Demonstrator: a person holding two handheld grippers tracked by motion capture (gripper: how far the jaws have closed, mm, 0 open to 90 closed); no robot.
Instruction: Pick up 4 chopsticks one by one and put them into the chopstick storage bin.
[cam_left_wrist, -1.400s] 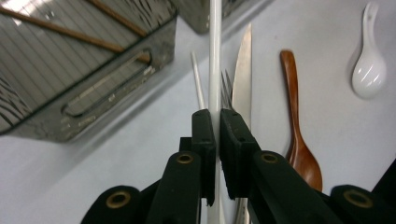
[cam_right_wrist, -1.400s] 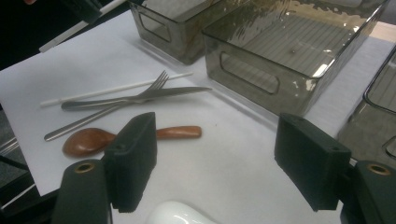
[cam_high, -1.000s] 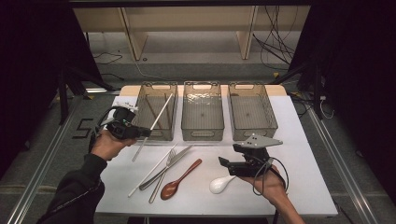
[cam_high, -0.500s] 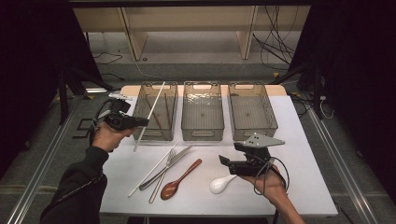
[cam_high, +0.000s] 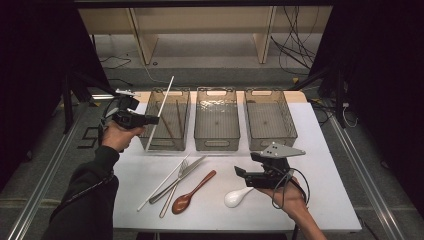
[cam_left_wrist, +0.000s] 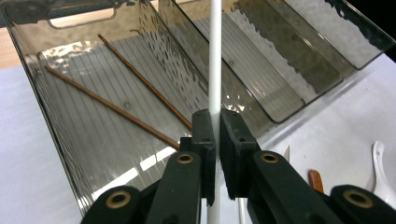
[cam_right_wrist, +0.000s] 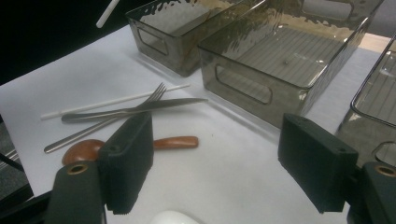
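My left gripper (cam_high: 152, 120) is shut on a white chopstick (cam_high: 162, 107), which stands steeply tilted over the left edge of the left bin (cam_high: 167, 146). In the left gripper view the pads (cam_left_wrist: 204, 128) pinch the white chopstick (cam_left_wrist: 215, 56) above two brown chopsticks (cam_left_wrist: 140, 79) lying in that bin. My right gripper (cam_high: 246, 166) is open, low over the table just above a white spoon (cam_high: 237, 197). Its jaws (cam_right_wrist: 219, 163) stand wide with nothing between them, and the white spoon (cam_right_wrist: 175, 217) shows below.
A second white chopstick (cam_high: 162, 185), a fork (cam_high: 175, 187), a knife (cam_high: 182, 175) and a wooden spoon (cam_high: 192, 192) lie at the table's front middle. The middle bin (cam_high: 216, 146) and the right bin (cam_high: 272, 145) stand beside the left one.
My left gripper has carried the white chopstick away from me and a little left, and the stick now stands steeper over the left bin. The right gripper has stayed put.
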